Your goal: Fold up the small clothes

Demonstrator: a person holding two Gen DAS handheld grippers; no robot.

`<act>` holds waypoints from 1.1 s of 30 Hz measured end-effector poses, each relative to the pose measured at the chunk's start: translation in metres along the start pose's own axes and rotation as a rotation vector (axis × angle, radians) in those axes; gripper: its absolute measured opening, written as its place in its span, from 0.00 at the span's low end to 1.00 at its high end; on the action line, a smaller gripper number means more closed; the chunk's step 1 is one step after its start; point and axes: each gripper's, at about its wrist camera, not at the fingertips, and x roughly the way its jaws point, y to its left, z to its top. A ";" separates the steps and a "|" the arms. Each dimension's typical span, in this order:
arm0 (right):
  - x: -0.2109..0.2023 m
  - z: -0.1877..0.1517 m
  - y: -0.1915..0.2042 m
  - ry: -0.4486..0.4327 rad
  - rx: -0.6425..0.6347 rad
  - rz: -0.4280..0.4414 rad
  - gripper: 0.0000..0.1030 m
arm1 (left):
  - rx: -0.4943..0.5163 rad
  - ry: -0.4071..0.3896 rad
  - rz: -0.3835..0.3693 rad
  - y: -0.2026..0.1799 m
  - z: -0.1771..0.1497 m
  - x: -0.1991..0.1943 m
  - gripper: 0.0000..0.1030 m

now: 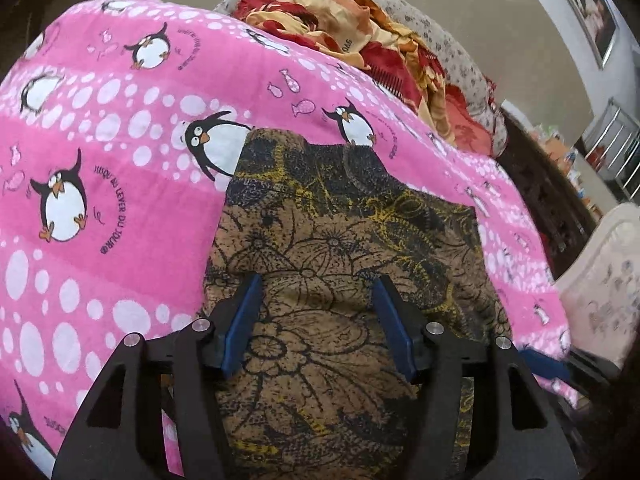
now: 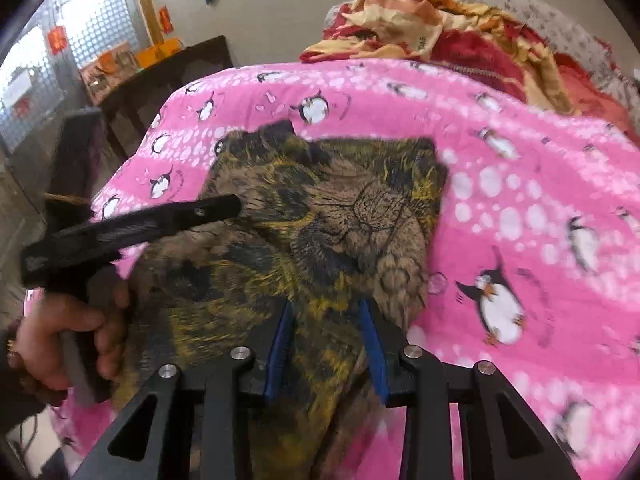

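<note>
Pink penguin sheet (image 1: pixel 120 208) printed "JUSQU'AU LEVER DU JOUR", brown floral garment (image 1: pixel 328 280)

A pink sheet (image 1: pixel 120 208) printed with penguins, white dots and small fish covers the raised surface – what lies beneath it cannot be told. Directly on the sheet lies a brown garment (image 2: pixel 320 232) with black and yellow flower print, spread mostly flat. At the sheet's far edge sits a crumpled red and cream cloth (image 1: pixel 360 40) – against a grey spotted cushion (image 1: pixel 460 64).
</note>
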 end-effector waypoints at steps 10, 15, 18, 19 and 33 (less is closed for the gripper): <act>-0.023 -0.087 0.065 -0.043 -0.129 -0.094 0.33 | 0.051 -0.008 0.057 -0.011 -0.007 -0.003 0.56; -0.028 -0.101 0.070 -0.112 -0.152 -0.120 0.33 | 0.062 -0.006 0.070 -0.013 -0.008 -0.003 0.56; -0.031 -0.102 0.067 -0.120 -0.128 -0.088 0.34 | 0.079 -0.007 0.090 -0.017 -0.009 -0.003 0.56; -0.031 -0.102 0.066 -0.121 -0.121 -0.080 0.34 | 0.081 -0.006 0.095 -0.018 -0.008 -0.002 0.56; -0.030 -0.096 0.070 -0.132 -0.138 -0.107 0.34 | 0.106 -0.005 0.132 -0.024 -0.009 0.001 0.56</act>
